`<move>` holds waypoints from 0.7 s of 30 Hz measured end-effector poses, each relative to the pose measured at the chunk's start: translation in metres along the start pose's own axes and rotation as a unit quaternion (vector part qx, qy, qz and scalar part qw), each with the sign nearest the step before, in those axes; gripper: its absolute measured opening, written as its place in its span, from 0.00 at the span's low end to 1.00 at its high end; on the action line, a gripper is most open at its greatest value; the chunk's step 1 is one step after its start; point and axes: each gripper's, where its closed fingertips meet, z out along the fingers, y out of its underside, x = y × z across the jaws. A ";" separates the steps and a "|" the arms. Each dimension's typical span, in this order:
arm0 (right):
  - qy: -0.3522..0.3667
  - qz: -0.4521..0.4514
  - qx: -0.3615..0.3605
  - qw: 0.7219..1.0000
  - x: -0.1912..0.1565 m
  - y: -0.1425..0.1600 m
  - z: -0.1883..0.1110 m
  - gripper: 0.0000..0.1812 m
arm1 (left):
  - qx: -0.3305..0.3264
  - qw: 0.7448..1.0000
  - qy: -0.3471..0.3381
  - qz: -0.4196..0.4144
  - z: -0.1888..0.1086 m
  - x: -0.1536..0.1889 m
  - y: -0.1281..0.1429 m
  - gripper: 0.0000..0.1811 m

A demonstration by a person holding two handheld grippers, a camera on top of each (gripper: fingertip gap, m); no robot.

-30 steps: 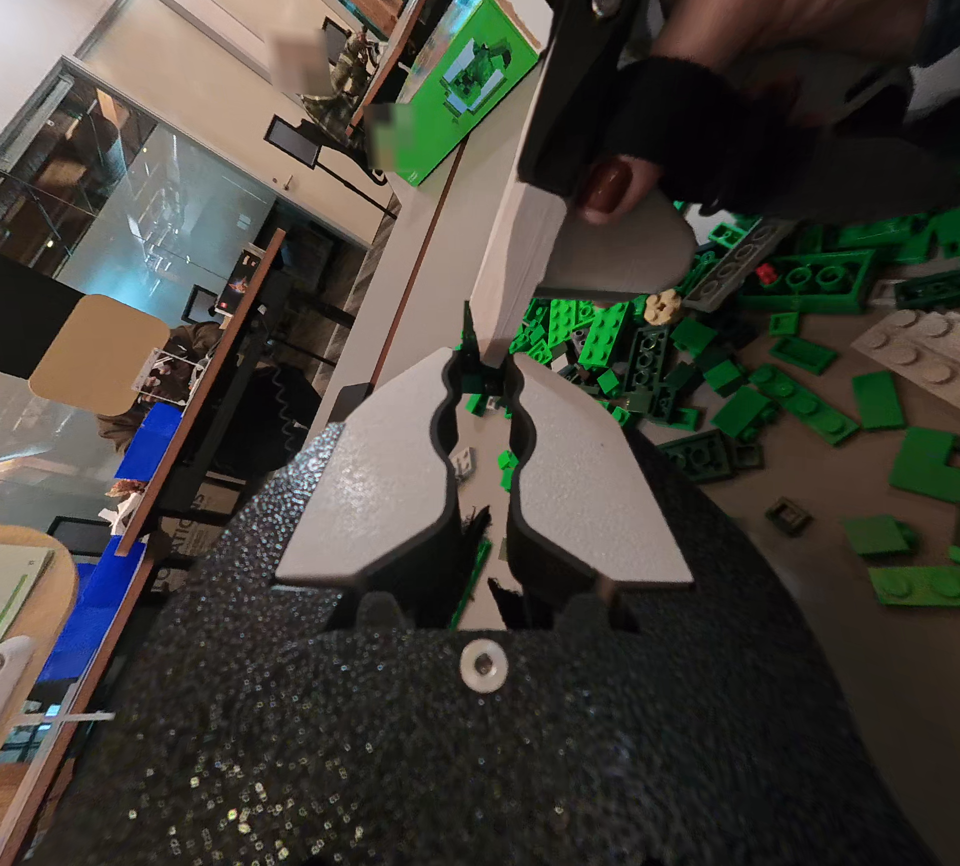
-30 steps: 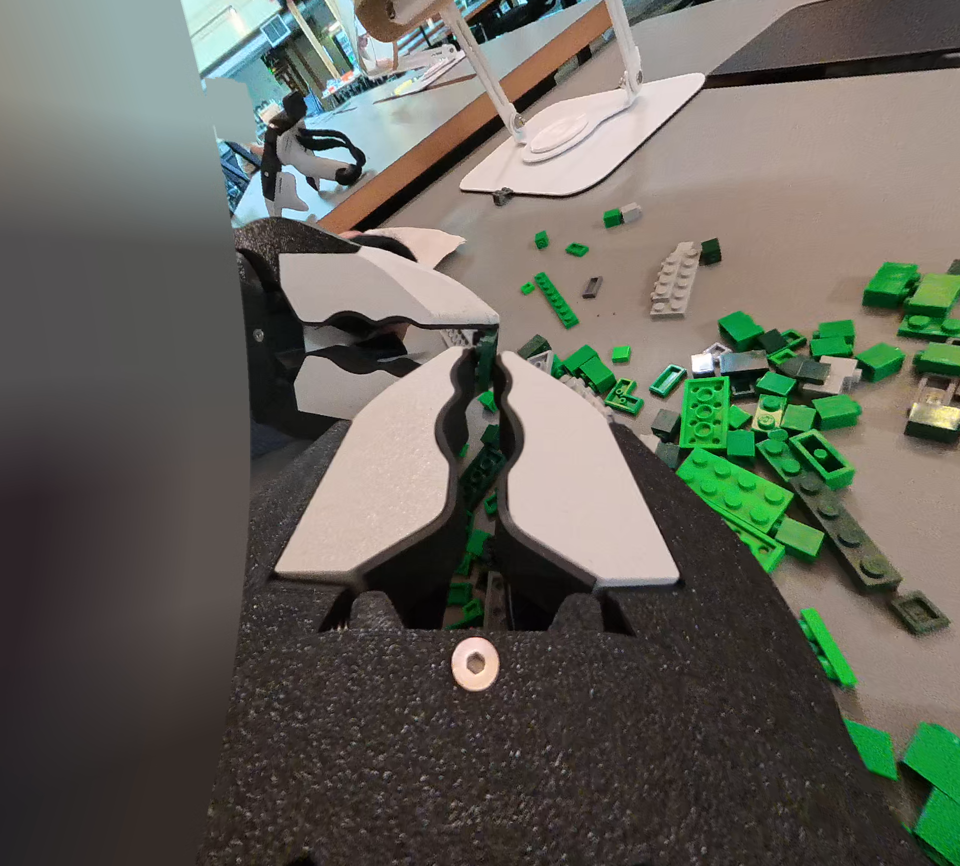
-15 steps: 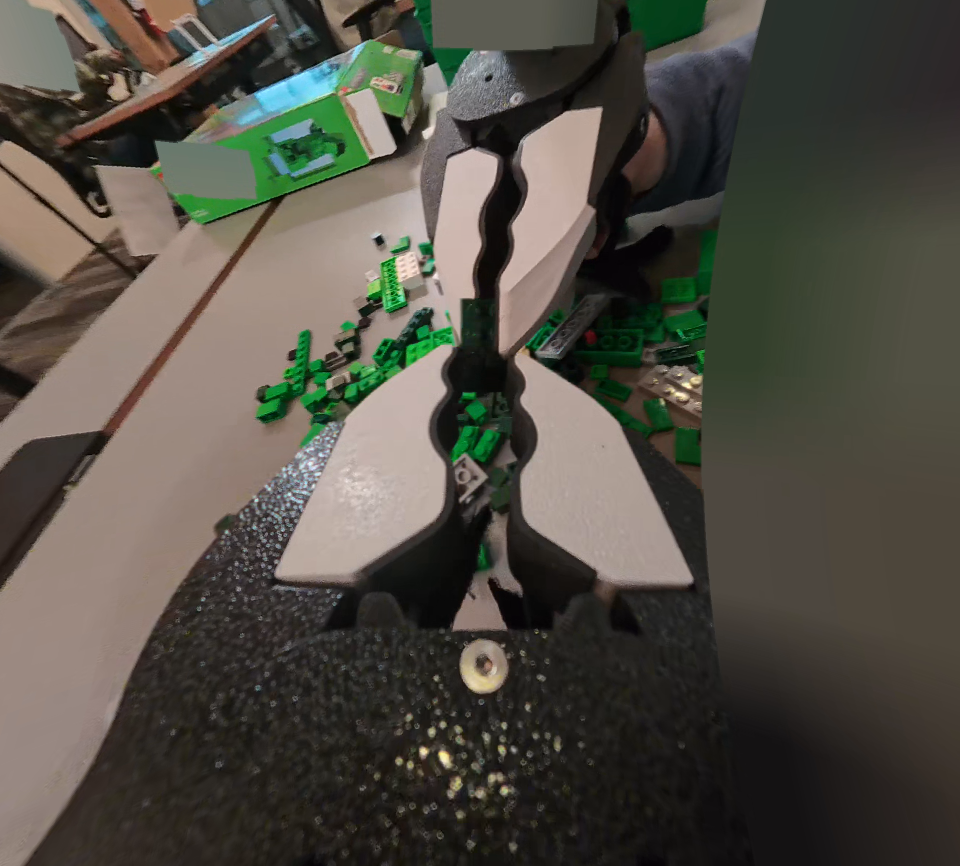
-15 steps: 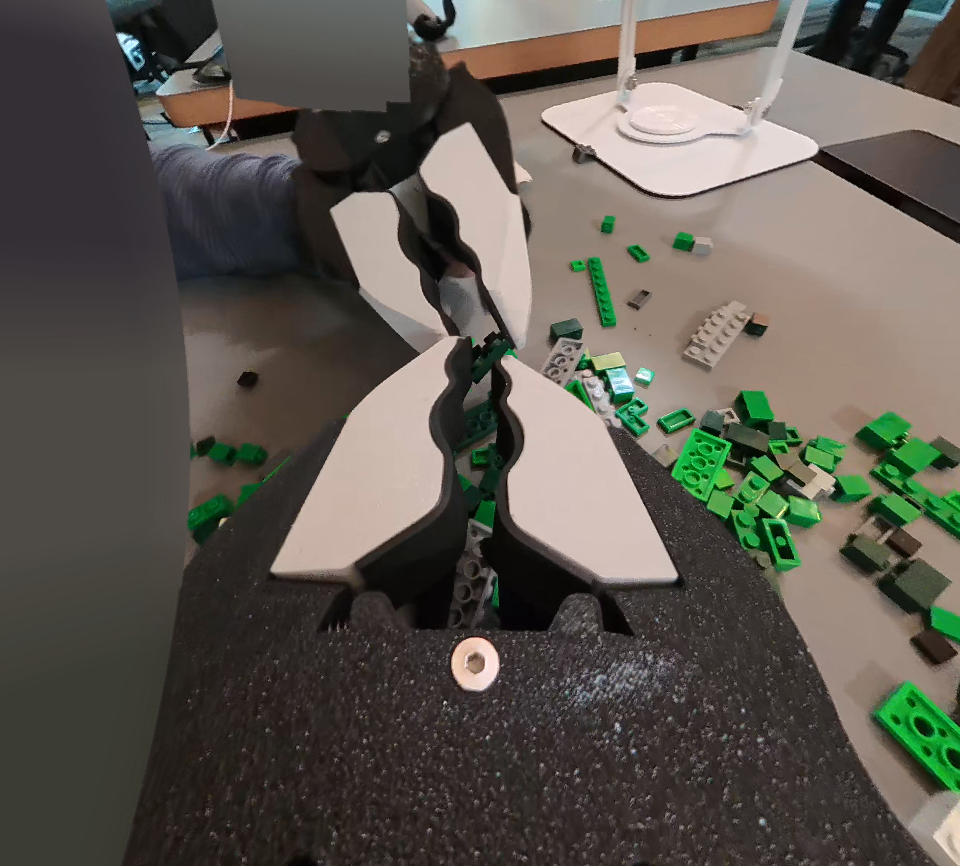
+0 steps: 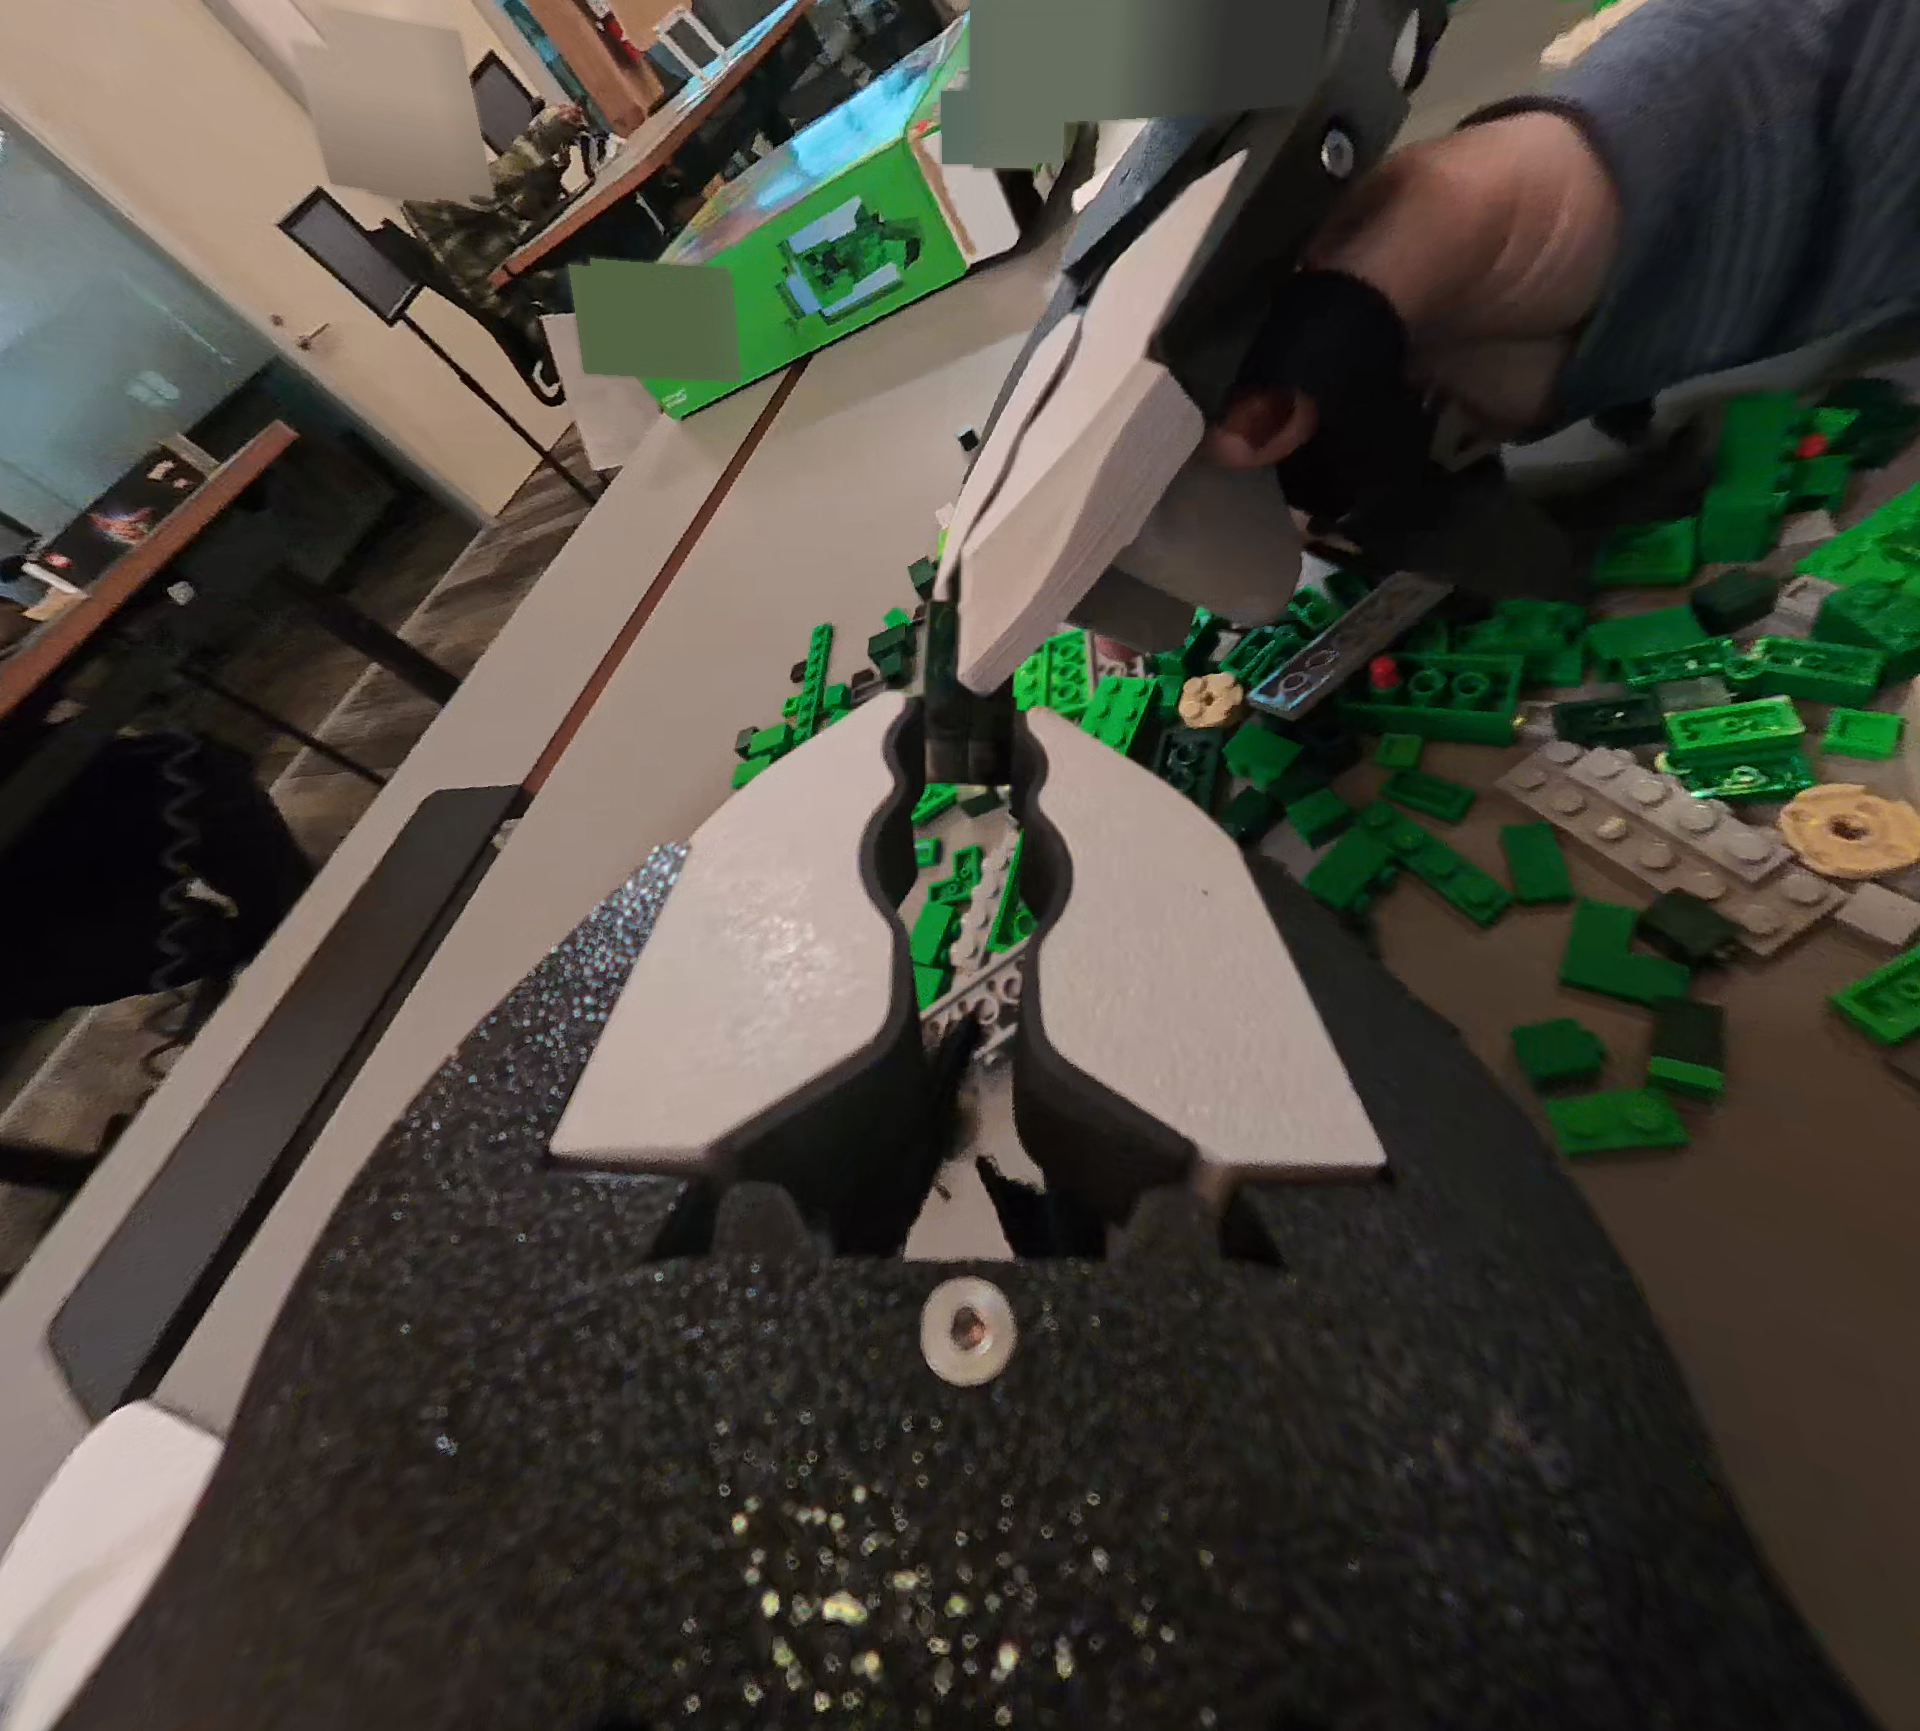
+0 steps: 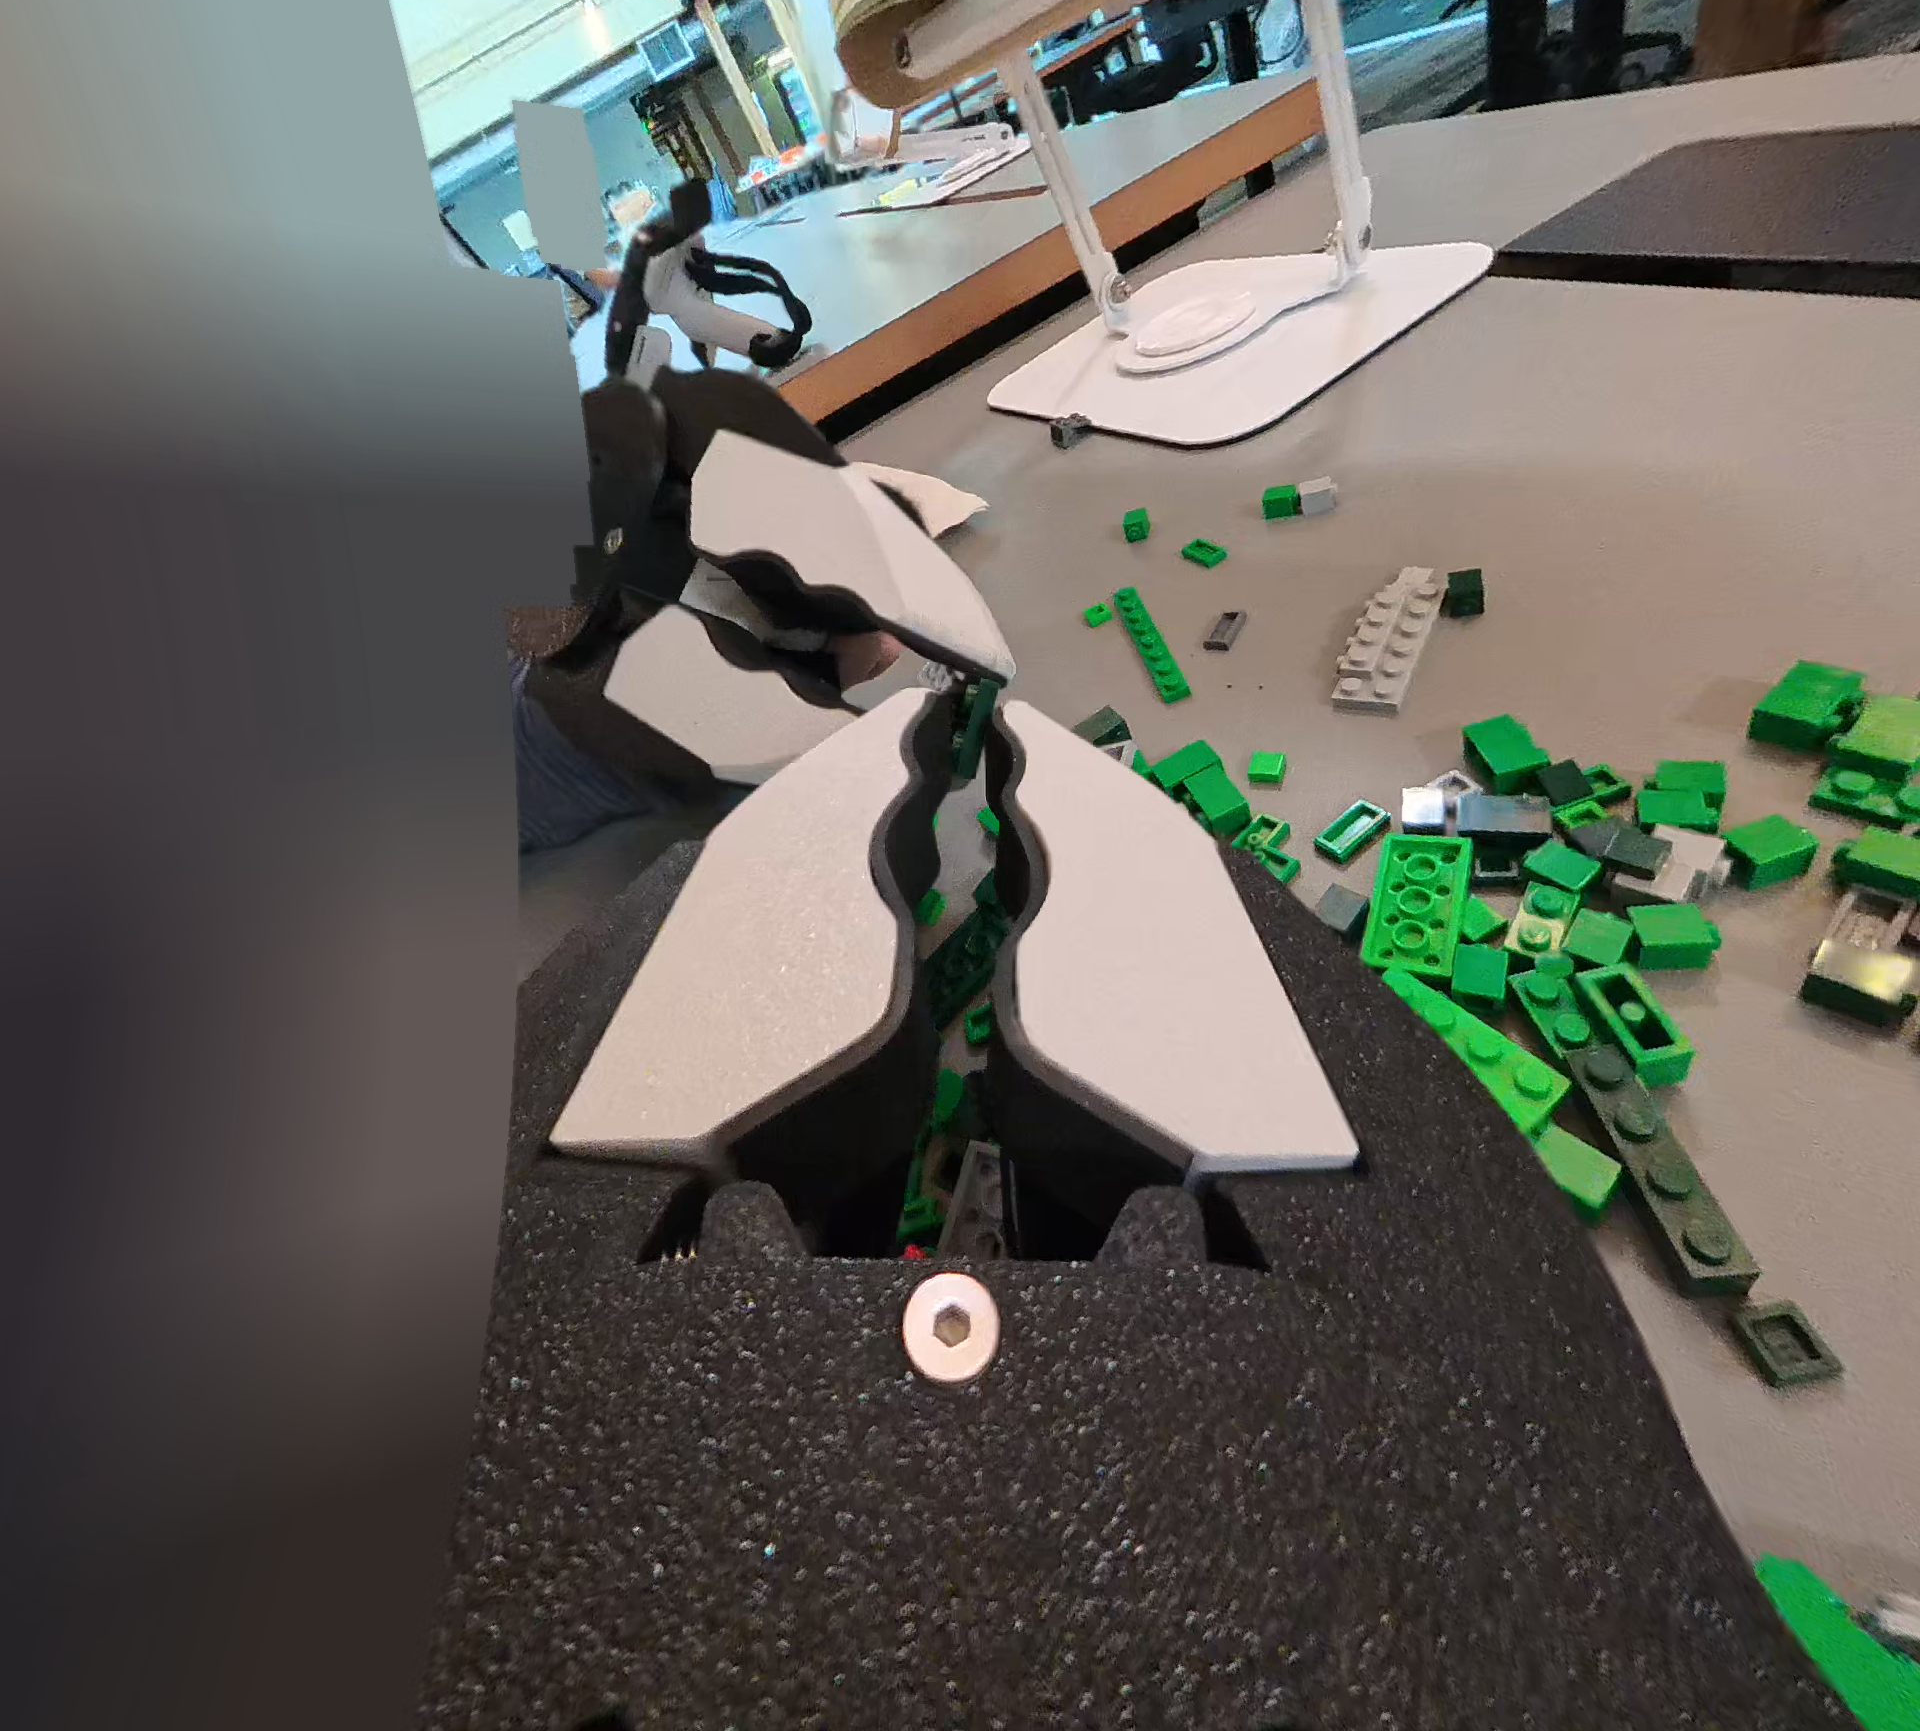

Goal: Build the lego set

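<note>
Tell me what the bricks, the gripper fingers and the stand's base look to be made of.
Bricks: glossy moulded plastic, going by highlights on studs and crisp edges. Left gripper fingers: matte grey faces over black wavy pads, probably printed plastic with rubber or foam; the speckled black body looks like grainy plastic. Stand base: smooth white sheet, perhaps painted metal; can't tell.

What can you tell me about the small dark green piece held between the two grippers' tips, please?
The dark green piece is small, glossy plastic, apparently built of stacked parts, though its shape is partly hidden. It stands roughly upright above the table, pinched at the tip of the left gripper. The right gripper grips its thin edge too, tips meeting over the loose bricks.
</note>
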 end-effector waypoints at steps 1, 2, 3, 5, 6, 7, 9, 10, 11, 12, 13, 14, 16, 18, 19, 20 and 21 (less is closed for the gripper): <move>-0.001 -0.022 -0.011 1.000 -0.002 0.001 -0.001 0.04 | 0.010 1.000 0.012 -0.014 -0.001 0.001 -0.001 0.09; -0.003 -0.048 -0.024 0.999 -0.004 0.002 -0.001 0.04 | 0.021 0.999 0.030 -0.029 -0.003 0.003 -0.003 0.08; -0.009 -0.072 -0.036 0.997 -0.007 0.004 -0.002 0.04 | 0.030 0.997 0.051 -0.043 -0.004 0.005 -0.004 0.08; -0.030 -0.106 -0.055 0.992 -0.014 0.009 -0.005 0.05 | 0.046 0.992 0.096 -0.062 -0.008 0.013 -0.007 0.08; -0.041 -0.121 -0.065 0.990 -0.017 0.012 -0.006 0.05 | 0.050 0.988 0.122 -0.076 -0.009 0.017 -0.007 0.08; -0.050 -0.133 -0.072 0.987 -0.020 0.015 -0.007 0.05 | 0.055 0.984 0.144 -0.089 -0.011 0.021 -0.008 0.08; -0.066 -0.153 -0.081 0.983 -0.025 0.018 -0.007 0.05 | 0.067 0.974 0.184 -0.116 -0.015 0.026 -0.009 0.07; -0.072 -0.161 -0.084 0.981 -0.028 0.019 -0.007 0.05 | 0.075 0.968 0.202 -0.130 -0.017 0.028 -0.010 0.07; -0.076 -0.172 -0.087 0.978 -0.030 0.021 -0.007 0.04 | 0.082 0.961 0.220 -0.147 -0.020 0.030 -0.012 0.06; -0.079 -0.185 -0.092 0.975 -0.032 0.022 -0.007 0.03 | 0.094 0.952 0.243 -0.162 -0.025 0.032 -0.014 0.06; -0.078 -0.194 -0.095 0.973 -0.033 0.023 -0.007 0.03 | 0.097 0.944 0.260 -0.179 -0.026 0.034 -0.015 0.05; -0.072 -0.199 -0.095 0.973 -0.032 0.023 -0.007 0.03 | 0.100 0.940 0.265 -0.190 -0.027 0.033 -0.015 0.05; -0.058 -0.193 -0.099 0.974 -0.026 0.024 -0.006 0.03 | 0.096 0.945 0.251 -0.186 -0.024 0.032 -0.012 0.05; -0.034 -0.193 -0.101 0.975 -0.018 0.024 -0.006 0.03 | 0.087 0.959 0.214 -0.163 -0.018 0.027 -0.007 0.06; -0.021 -0.193 -0.104 0.975 -0.014 0.025 -0.005 0.03 | 0.081 0.965 0.200 -0.151 -0.016 0.025 -0.005 0.06; -0.008 -0.194 -0.103 0.976 -0.010 0.024 -0.004 0.03 | 0.074 0.971 0.179 -0.137 -0.014 0.023 -0.002 0.05; 0.001 -0.197 -0.101 0.975 -0.008 0.024 -0.004 0.03 | 0.068 0.977 0.160 -0.123 -0.012 0.020 0.000 0.05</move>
